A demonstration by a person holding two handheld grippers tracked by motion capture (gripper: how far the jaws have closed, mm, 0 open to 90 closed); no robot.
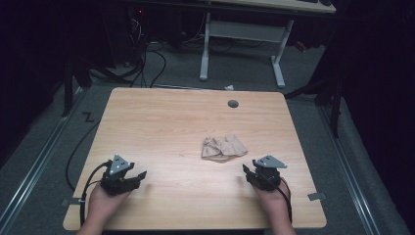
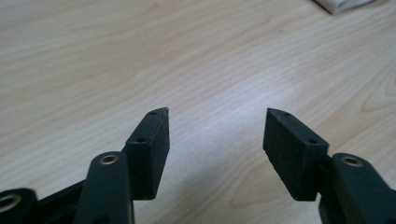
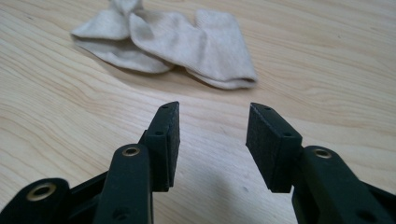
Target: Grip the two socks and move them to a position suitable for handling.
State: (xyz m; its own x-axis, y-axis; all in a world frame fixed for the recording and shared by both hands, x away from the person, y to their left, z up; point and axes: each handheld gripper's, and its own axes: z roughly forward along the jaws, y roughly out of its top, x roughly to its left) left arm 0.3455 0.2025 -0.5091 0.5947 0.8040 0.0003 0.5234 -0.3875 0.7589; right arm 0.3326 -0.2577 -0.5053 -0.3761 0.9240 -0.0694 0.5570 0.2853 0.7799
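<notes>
Item under work: a beige crumpled cloth, apparently a sock or pair of socks, lying bunched on the wooden table, right of the table's centre. Its folds overlap; whether it is one piece or two cannot be told.

Right gripper: resting on the table just beside the cloth, on the person's side of it and slightly to its right, jaws pointing toward it. In the right gripper view the right gripper has its jaws apart, nothing between them, with the cloth close ahead and not touched.

Left gripper: well apart from the cloth, to its left and nearer the person. Jaws apart and empty; in the left gripper view a corner of the cloth shows far ahead.

Progress, as judged: no handling is evident. The cloth is ungrasped and unsorted; grasping, then any flattening or folding, remains.

Containers: none on the table. A grey round grommet sits beyond the cloth, near the far edge.
</notes>
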